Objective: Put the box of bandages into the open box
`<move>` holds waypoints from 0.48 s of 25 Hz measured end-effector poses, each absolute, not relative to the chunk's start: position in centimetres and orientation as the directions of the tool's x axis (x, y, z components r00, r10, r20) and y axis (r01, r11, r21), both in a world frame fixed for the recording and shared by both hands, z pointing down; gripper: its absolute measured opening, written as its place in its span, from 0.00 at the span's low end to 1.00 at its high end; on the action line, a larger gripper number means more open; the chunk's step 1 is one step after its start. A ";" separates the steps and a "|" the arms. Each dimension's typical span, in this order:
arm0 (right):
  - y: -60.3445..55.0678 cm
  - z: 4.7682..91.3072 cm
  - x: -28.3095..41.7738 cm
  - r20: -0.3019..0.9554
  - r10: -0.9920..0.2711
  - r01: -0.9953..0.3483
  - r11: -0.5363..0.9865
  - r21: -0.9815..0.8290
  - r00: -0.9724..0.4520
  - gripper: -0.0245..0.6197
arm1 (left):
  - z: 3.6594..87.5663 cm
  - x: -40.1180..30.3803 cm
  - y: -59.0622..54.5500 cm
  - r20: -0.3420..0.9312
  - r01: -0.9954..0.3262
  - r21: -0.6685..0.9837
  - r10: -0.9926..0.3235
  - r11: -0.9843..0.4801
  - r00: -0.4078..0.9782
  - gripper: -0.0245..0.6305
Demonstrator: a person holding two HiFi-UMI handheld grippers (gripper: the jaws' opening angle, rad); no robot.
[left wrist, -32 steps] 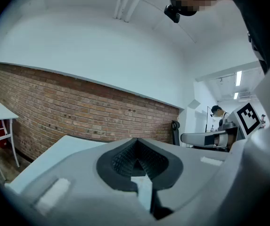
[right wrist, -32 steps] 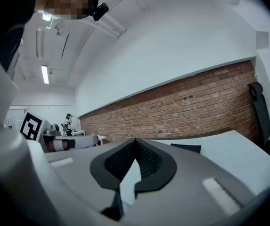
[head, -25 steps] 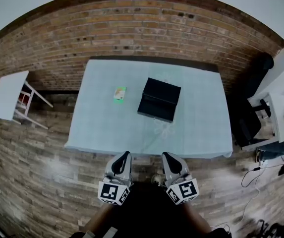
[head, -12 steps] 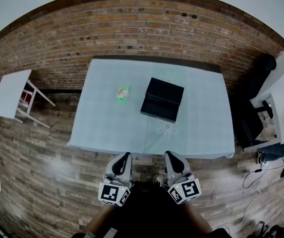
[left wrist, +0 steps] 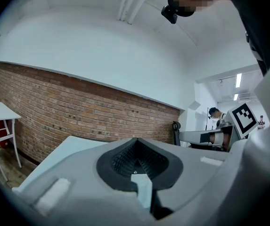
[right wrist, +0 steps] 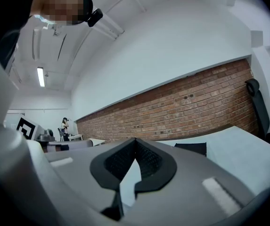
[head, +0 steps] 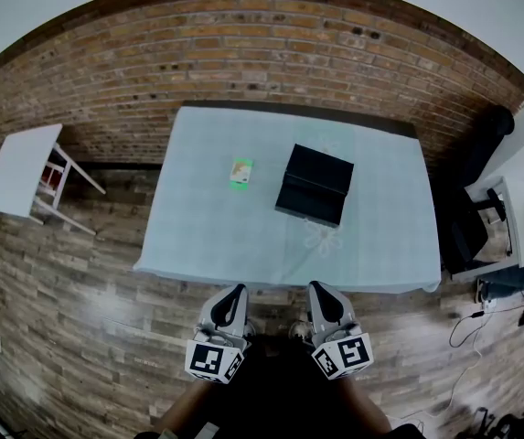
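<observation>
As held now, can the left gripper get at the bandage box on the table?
Probably not yet: the left gripper is shut and short of the table, while the bandage box lies mid-table. The way looks free, though; the black box sits off to its right.

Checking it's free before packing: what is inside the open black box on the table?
Nothing shows inside the open black box, but its interior is too dark to be sure. The box of bandages lies outside, left of it.
</observation>
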State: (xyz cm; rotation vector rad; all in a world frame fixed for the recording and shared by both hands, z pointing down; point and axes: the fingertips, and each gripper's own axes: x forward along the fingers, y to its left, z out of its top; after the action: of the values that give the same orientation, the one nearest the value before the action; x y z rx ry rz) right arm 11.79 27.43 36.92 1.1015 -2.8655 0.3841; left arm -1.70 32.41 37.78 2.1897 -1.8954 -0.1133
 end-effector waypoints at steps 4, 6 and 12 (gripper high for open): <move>28.0 37.0 10.1 0.128 -0.671 -0.681 0.703 -0.205 -0.731 0.04 | 37.8 -3.3 32.9 0.094 -0.960 0.238 -0.980 -0.150 0.176 0.04; 28.1 37.1 9.5 0.126 -0.680 -0.689 0.695 -0.203 -0.723 0.04 | 38.1 -3.8 33.1 0.093 -0.958 0.239 -0.978 -0.159 0.186 0.04; 27.7 37.1 9.0 0.131 -0.689 -0.700 0.686 -0.199 -0.712 0.04 | 39.0 -4.6 33.2 0.112 -0.954 0.254 -0.975 -0.158 0.191 0.04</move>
State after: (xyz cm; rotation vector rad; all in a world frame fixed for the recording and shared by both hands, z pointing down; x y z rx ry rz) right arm 8.97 27.74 37.14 1.1721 -2.8424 0.3648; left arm -4.64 33.16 39.03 2.2020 -1.8391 -0.1124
